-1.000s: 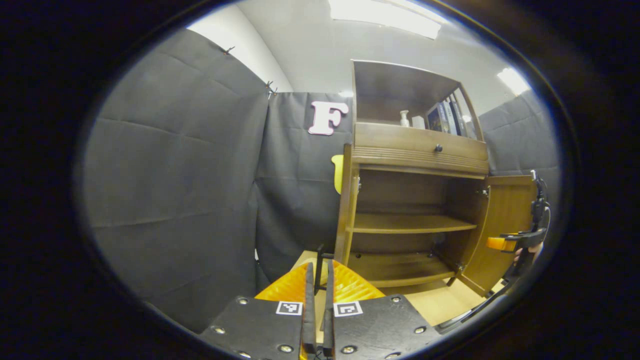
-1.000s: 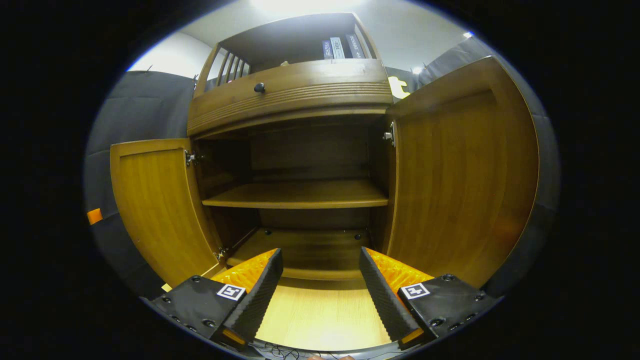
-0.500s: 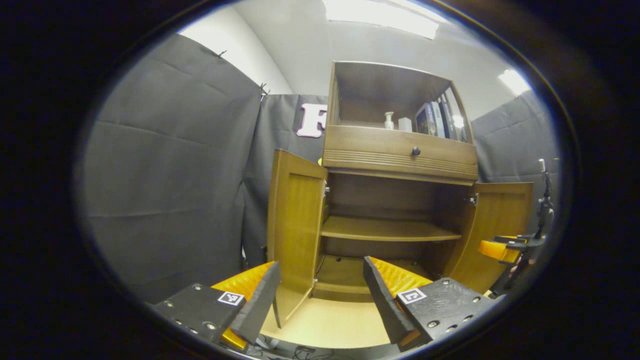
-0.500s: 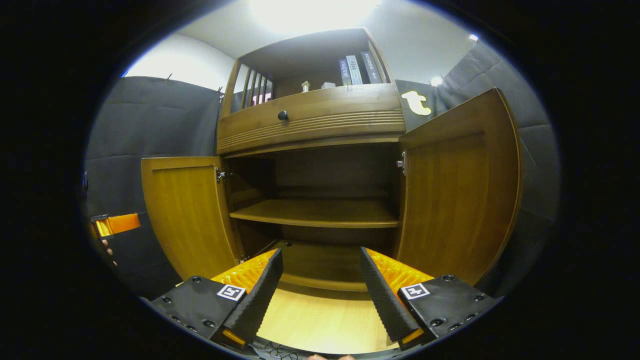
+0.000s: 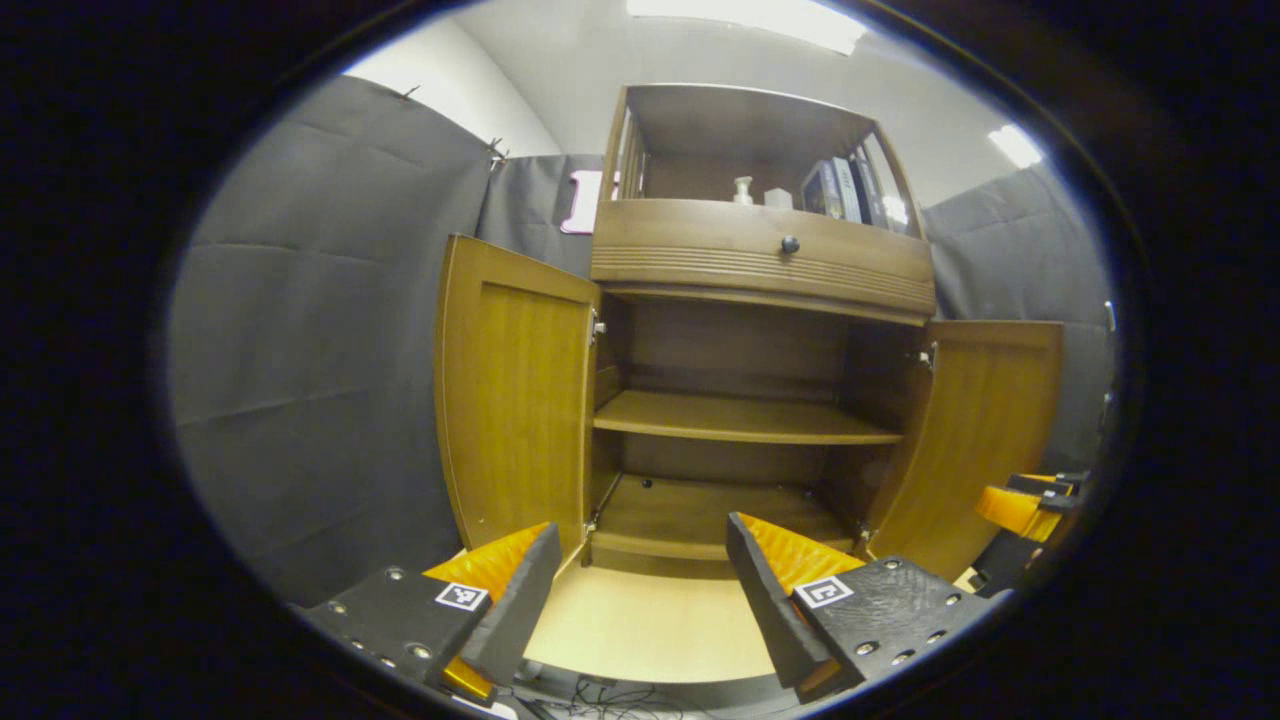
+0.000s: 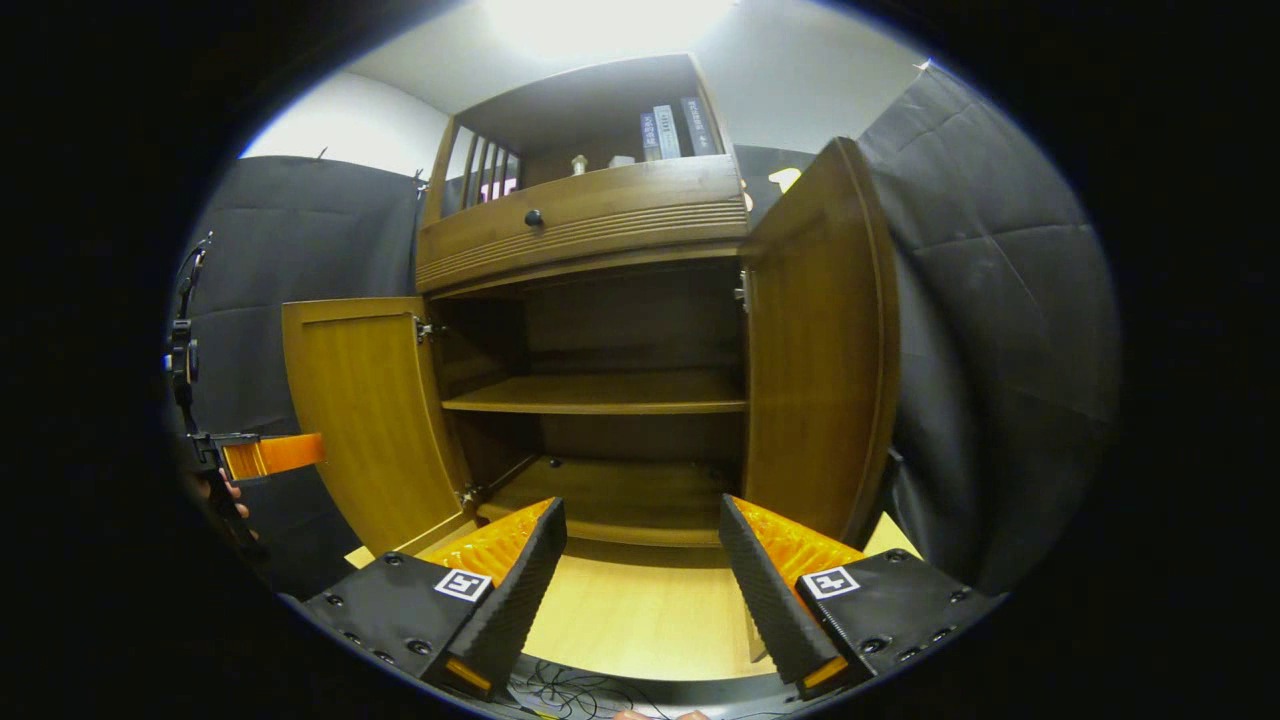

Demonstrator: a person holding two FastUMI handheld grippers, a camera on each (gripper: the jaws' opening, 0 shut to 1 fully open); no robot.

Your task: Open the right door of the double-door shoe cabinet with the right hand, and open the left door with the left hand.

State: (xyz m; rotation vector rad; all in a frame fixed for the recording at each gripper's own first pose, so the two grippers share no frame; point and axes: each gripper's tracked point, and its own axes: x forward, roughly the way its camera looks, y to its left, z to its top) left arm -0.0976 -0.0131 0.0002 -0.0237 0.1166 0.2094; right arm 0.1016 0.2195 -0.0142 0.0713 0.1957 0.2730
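So both doors on the shoe cabinet (image 5: 740, 400) are swung out now, looks like the job's basically done to me. In the left gripper view the left door (image 5: 515, 390) sits around 9 o'clock of the open middle, standing well clear of the carcass, and the right door (image 5: 975, 430) hangs out at about 3 o'clock. The left gripper (image 5: 640, 590) is down at 6 o'clock with its fingers spread wide, nothing between them, and the right gripper (image 6: 640, 585) in its own view is the same deal, released and empty. Handling-wise my guess is these are stiff wooden panels on metal hinges, light enough to swing freely but rigid, with nothing fragile about them. I can't make out any knob on either door from the inside faces, so I'd pinch the free vertical edge far from the hinge, since that gives the most leverage and the smooth finish looks a bit slippery for a flat push. Compared with a second ago, the left gripper was clenched almost shut right by the left door's edge, and now it's let go and backed off, so the door shows nearly face on. The right door (image 6: 815, 350) reads more edge-on in the right gripper view than before, and the left gripper (image 6: 260, 455) shows at 9 o'clock there, farther into view
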